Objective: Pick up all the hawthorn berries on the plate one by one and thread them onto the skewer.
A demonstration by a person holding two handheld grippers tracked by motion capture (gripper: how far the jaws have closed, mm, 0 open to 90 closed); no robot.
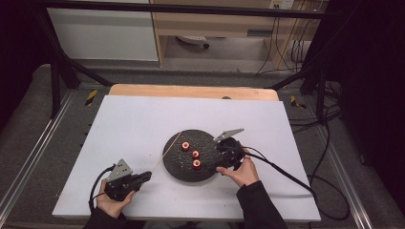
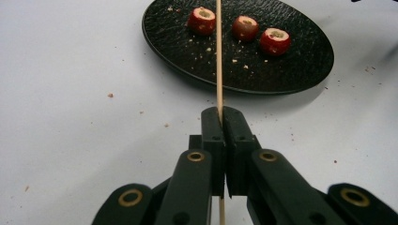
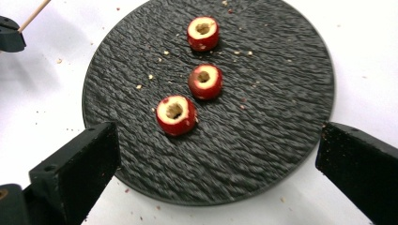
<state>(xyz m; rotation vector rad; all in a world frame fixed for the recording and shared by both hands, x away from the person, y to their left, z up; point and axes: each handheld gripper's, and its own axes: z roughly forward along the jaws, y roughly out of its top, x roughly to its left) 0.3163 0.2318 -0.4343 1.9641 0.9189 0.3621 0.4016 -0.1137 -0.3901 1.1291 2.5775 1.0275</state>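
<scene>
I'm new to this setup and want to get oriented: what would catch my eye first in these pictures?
Three cored red fruits stand in a row on a round black plate in the middle of the white table. The left gripper is shut on a thin wooden skewer that points out over the plate's near rim. The right gripper hangs above the plate's other side with its jaws wide open and nothing between them.

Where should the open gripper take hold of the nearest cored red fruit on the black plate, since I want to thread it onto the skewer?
Grip the nearest fruit across its rounded red sides, coming from above with the right gripper. Its cored hole faces up and must stay clear for the skewer.
</scene>
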